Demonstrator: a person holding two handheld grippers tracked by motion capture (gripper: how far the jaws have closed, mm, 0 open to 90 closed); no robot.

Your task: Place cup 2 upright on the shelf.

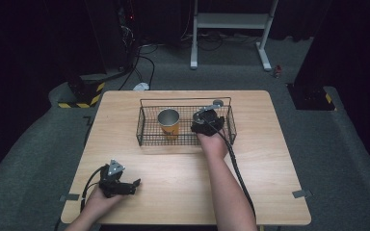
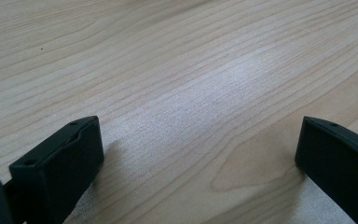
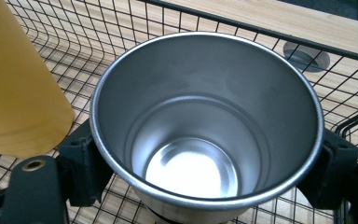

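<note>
The desk, light wood, is carrying everything in the high view. Toward its far middle a black wire basket is sitting, its long side running across the desk.

Inside the basket's left half a yellow cup with a grey inside is standing upright. In the right gripper view its yellow wall is rising at the left edge, just beside a steel cup.

The right hand-held gripper is reaching into the basket's right half from the near side. In its own view it is pinching the steel cup, one black jaw pressing each side of the wall below the rim. The steel cup is standing upright with its mouth open toward the camera, over the basket's wire floor.

The left hand-held gripper is lying low at the desk's near left corner, well apart from the basket. In its own view it is spread wide, with only bare wood between the jaws.
</note>
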